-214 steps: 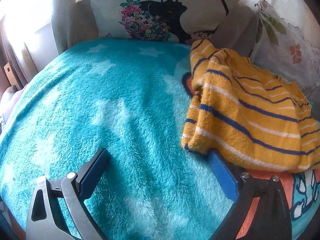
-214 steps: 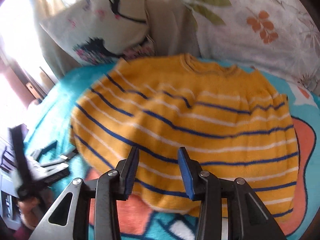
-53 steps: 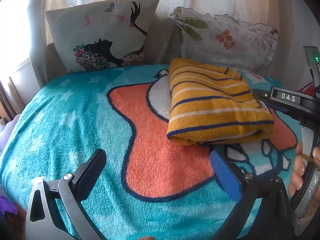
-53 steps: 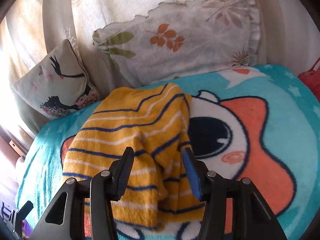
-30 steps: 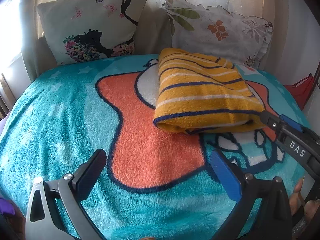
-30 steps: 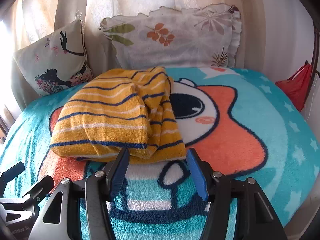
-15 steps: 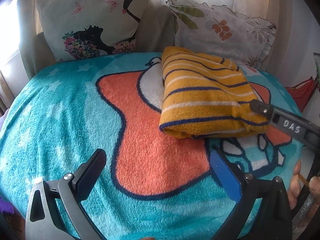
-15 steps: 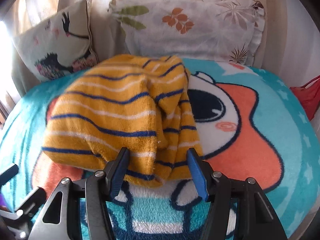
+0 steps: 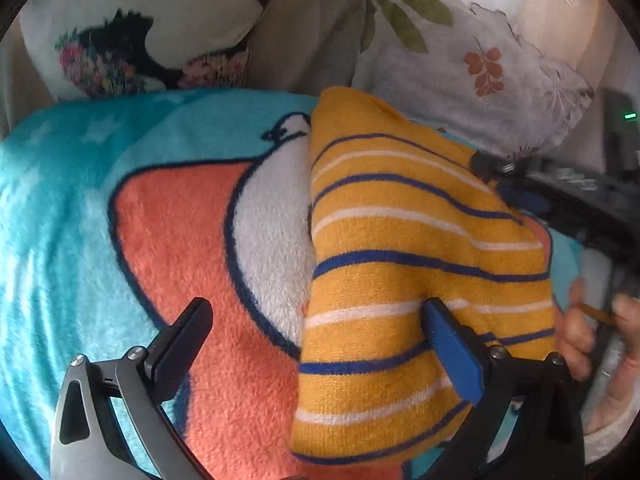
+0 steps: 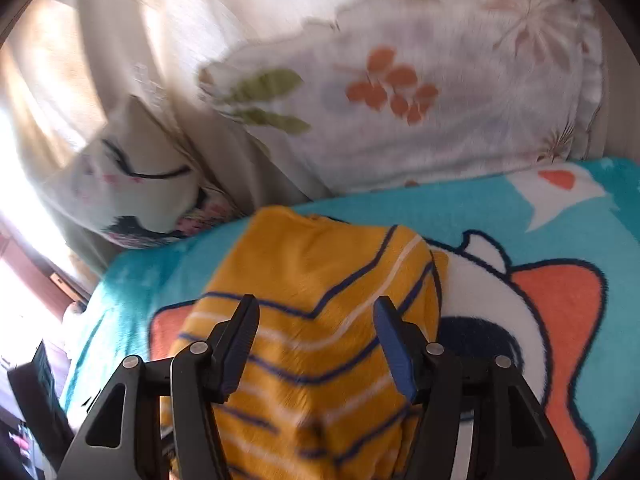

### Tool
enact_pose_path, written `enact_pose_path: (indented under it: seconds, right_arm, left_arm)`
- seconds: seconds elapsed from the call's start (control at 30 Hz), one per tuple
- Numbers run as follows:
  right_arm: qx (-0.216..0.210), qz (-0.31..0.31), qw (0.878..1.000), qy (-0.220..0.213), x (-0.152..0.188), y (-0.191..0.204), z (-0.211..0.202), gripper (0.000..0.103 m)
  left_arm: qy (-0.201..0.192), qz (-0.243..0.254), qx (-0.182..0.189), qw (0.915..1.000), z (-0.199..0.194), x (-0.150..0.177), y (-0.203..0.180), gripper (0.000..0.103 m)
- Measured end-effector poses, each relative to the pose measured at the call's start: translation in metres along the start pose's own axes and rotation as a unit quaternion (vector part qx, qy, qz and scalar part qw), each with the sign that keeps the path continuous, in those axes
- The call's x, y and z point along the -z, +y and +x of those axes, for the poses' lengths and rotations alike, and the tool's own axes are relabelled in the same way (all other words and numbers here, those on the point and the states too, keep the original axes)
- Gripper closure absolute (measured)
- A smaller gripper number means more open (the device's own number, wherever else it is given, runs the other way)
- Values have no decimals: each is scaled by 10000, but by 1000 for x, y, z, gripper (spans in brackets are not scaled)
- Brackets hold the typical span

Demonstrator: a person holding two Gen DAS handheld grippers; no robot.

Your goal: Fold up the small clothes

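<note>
A folded yellow sweater [image 9: 404,264] with blue and white stripes lies on a fleece blanket. My left gripper [image 9: 320,340] is open, its blue finger over the sweater's near left part and its black finger over the blanket. My right gripper [image 10: 316,344] is open and sits low over the sweater [image 10: 320,320], both fingers above the cloth. In the left wrist view the right gripper [image 9: 516,188] reaches the sweater's far right edge. Whether either finger touches the cloth I cannot tell.
The blanket [image 9: 168,240] is teal with an orange and white cartoon figure. A pillow with a dark silhouette print [image 9: 132,40] and a leaf-print pillow [image 10: 400,92] lean against curtains at the back. A hand [image 9: 600,340] shows at the right.
Both grippers have moved forward and down onto the folded sweater. The views now sit close over the cloth. The sweater keeps its folded shape.
</note>
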State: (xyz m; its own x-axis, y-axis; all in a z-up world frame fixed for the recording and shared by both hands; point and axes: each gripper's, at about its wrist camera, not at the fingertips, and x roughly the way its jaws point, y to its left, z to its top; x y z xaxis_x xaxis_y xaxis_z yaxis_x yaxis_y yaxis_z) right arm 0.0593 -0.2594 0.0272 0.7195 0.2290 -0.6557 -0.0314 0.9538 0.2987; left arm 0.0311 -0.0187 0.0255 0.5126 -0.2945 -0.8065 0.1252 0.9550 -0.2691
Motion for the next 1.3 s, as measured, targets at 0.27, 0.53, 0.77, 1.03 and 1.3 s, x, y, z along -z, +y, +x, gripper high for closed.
enact_pose_path:
  seconds: [0.27,0.53,0.77,1.03,1.3]
  right_arm:
    - [728,-106,9967,340,-24,6,28,42]
    - [446,-934,9944,215,-57,83,34,40]
    - [478,-638,9921,966,-43,81,93,40]
    - [50,-719,9973,133,5,84,-1,30]
    - [17,-1035,9946,-63,33,75,-16,27]
  left_arm:
    - [-187,-134,114,9997,3,11,4,0]
    - [-473,-34,-224,9986,-12,17,-5,0]
    - [-850,-43,-475,9952,-72,33,8,0]
    - [-1205,-7,-902,9886,-97,45,11,0]
    - [-1103,7,-895,9899,-98,55,12,0]
